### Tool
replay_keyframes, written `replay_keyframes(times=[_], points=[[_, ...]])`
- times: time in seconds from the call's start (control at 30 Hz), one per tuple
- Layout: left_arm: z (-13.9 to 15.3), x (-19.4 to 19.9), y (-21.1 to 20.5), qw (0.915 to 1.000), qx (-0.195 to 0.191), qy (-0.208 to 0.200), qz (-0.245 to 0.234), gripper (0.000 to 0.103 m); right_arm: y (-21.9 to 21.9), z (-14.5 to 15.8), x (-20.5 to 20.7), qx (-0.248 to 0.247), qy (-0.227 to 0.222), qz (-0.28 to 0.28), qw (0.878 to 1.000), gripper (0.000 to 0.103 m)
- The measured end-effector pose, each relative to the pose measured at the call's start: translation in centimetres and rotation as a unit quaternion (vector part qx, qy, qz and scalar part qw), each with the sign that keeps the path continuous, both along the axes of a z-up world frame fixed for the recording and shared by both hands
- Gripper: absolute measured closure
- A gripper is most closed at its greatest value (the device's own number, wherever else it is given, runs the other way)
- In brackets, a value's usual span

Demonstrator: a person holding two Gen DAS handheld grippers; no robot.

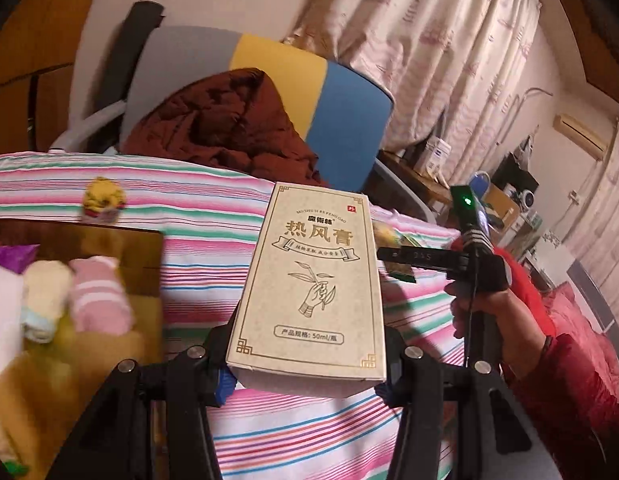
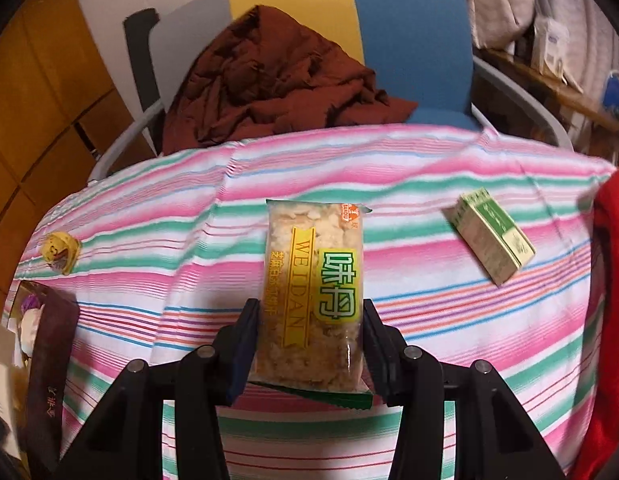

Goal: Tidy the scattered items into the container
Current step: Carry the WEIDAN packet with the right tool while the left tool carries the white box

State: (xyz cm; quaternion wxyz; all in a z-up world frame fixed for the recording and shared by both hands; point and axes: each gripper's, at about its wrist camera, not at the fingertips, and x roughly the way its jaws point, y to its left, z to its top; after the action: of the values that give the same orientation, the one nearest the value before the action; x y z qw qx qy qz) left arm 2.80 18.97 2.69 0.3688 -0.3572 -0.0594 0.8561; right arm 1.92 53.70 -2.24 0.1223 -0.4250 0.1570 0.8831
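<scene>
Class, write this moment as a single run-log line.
left claw: shut on beige box | right claw: shut on snack packet | loose: green box | container: holds socks

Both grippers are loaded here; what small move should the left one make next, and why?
Probably carry the beige box, clamped in the left gripper, leftward over the brown container where rolled socks already sit, then release it.
</scene>
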Motion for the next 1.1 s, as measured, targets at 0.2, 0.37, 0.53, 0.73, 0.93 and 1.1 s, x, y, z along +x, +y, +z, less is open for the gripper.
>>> replay_keyframes(times=[0.2, 0.37, 0.53, 0.73, 0.93, 1.1], points=[[1.2, -0.4, -5.4, 0.9986, 0.016, 0.009, 0.049, 0.051, -2.0, 1.3, -0.2, 0.035, 0.036, 0.035, 0.998, 0.054], [2.0, -0.9, -10.5, 0.9945, 0.013, 0.021, 0.102, 0.051, -3.5, 1.6, -0.6, 0.036, 0.045, 0.06, 0.997, 0.054], [1.8, -1.4, -15.2, 0.988, 0.016, 0.009, 0.153, 0.05, -5.0, 1.8, -0.4, 0.035, 0.061, 0.085, 0.994, 0.054], [1.0, -1.7, -19.4, 0.9804, 0.005, -0.001, 0.197, 0.05, -8.4, 2.9, -0.6, 0.026, 0.068, 0.123, 0.99, 0.054], [-0.8, -2.2, -21.7, 0.9753, -0.008, -0.02, 0.22, 0.05, -15.5, 4.8, -0.7, -0.049, 0.082, 0.186, 0.978, 0.054], [-2.8, -2.4, -22.2, 0.9754, -0.013, -0.047, 0.215, 0.05, -22.8, 5.2, -2.2, -0.099, 0.075, 0.246, 0.961, 0.054]])
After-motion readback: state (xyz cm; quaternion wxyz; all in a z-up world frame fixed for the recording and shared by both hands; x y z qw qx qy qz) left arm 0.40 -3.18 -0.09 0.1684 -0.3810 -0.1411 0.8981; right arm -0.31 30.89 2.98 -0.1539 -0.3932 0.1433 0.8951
